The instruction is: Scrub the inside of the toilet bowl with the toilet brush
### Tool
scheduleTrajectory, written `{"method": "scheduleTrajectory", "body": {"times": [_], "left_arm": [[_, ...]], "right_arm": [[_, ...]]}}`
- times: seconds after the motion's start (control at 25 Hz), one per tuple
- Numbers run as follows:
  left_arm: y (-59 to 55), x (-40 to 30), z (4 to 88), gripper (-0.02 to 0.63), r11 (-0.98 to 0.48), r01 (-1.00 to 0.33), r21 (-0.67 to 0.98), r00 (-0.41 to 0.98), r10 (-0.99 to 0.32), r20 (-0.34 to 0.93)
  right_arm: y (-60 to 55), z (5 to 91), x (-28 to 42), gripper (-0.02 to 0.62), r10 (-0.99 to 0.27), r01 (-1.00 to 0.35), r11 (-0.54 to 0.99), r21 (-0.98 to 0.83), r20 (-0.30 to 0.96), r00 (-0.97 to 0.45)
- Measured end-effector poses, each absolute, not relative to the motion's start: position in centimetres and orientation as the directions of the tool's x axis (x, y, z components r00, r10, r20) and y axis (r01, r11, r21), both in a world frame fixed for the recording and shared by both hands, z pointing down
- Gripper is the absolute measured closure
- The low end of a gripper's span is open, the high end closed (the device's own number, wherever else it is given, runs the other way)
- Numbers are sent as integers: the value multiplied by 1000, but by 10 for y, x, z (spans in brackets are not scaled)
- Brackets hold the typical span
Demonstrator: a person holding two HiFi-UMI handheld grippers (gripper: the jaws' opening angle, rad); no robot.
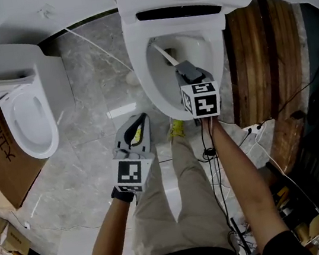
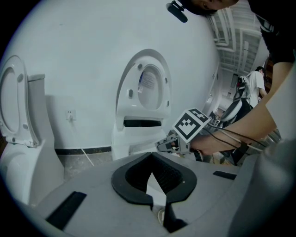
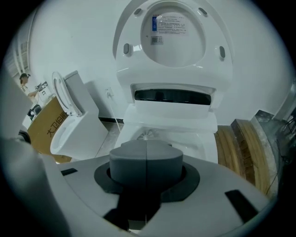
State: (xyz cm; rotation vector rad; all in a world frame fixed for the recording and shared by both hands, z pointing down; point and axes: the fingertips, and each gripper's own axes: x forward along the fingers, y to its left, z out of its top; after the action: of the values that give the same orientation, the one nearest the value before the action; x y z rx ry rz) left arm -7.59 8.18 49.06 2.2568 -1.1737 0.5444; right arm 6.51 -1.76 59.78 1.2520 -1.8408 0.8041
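Looking down shows right gripper (image 1: 182, 67) fingers grasping the toilet brush (image 1: 165, 54); left gripper (image 1: 140, 120) fingers clenched empty.

Only a bit of bristle from the toilet brush (image 3: 147, 134) pokes past the right claw (image 3: 146, 152), handle's buried in its closed jaws. Label (image 3: 169, 24) under the lifted lid (image 3: 173, 53) is too small to read, and head view's top edge chops that lid off
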Motion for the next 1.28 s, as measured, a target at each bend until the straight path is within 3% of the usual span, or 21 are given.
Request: {"method": "scheduleTrajectory", "body": {"times": [0.24, 0.44, 0.8, 1.28], "left_arm": [[84, -75, 493, 589, -485, -833, 266, 541, -611, 578], [84, -67, 492, 589, -492, -829, 265, 545, -609, 577], [85, -54, 491, 589, -511, -815, 273, 566, -599, 567], [92, -58, 492, 589, -501, -822, 271, 556, -599, 577]], "right_arm": [[-20, 604, 91, 443, -469, -957, 245, -158, 844, -259], [-15, 598, 100, 443, -467, -946, 294, -134, 844, -264], [10, 604, 98, 445, -406, -789, 607, 94, 890, -206], [-29, 610, 85, 445, -436, -685, 692, 230, 889, -142]]}}
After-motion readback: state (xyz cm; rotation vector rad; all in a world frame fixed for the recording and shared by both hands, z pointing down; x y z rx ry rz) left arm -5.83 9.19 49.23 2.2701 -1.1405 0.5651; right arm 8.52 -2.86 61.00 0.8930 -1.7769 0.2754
